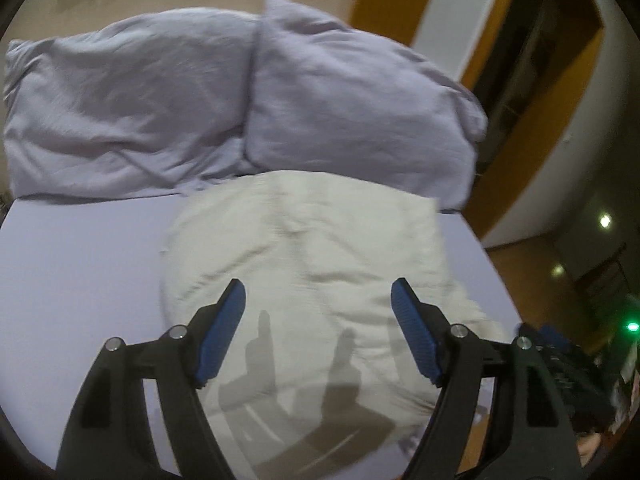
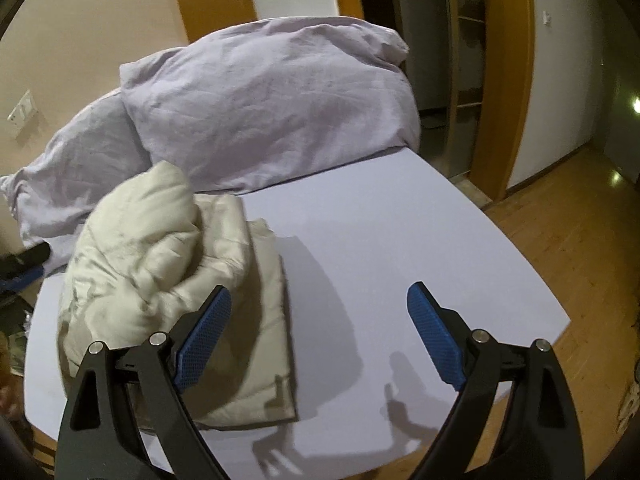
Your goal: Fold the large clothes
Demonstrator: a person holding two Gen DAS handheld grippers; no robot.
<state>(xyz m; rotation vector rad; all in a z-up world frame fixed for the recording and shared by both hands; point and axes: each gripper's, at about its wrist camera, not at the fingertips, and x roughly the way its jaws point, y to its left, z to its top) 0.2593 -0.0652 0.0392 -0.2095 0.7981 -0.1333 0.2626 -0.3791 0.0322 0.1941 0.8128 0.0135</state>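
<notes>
A cream padded garment [image 1: 304,264] lies bunched and partly folded on the lilac bed sheet [image 1: 80,264]. My left gripper [image 1: 318,300] is open and empty, hovering above the garment's near part. In the right wrist view the garment [image 2: 160,280] lies at the left, with a rumpled hump on top of a flatter folded layer. My right gripper [image 2: 320,304] is open and empty above the sheet [image 2: 380,240], just right of the garment. Its left finger [image 2: 204,336] overlaps the garment's edge in the view.
Two lilac pillows [image 1: 132,108] [image 1: 352,108] lie at the head of the bed, against a beige wall; one also shows in the right wrist view [image 2: 272,108]. The bed's right edge drops to a wooden floor [image 2: 580,248]. An orange door frame [image 2: 508,80] stands beyond.
</notes>
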